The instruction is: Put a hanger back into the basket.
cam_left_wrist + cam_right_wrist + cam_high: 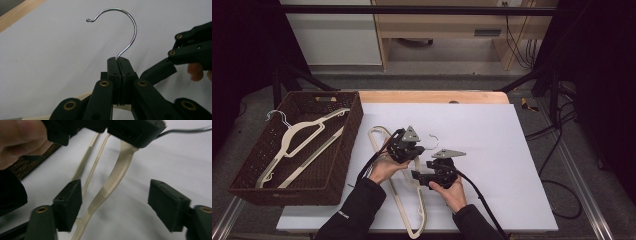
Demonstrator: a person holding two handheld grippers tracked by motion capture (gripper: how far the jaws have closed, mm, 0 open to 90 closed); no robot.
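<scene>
A cream hanger [409, 210] lies on the white board, and my left gripper [412, 146] lifts its top end. In the left gripper view my left gripper [120, 62] is shut on the foot of the metal hook [130, 30], which curls up beyond the pads. My right gripper [418, 175] points left at the hanger just below the left one. In the right gripper view my right gripper [117, 200] stands open. The hanger's cream arm [112, 180] runs between its pads, closer to the left one, and neither pad presses on it.
A brown woven basket [347, 145] sits at the left edge of the board with two cream hangers [294, 137] inside. The white board [492, 130] covers a wooden table. Cables trail from both grippers toward the front edge.
</scene>
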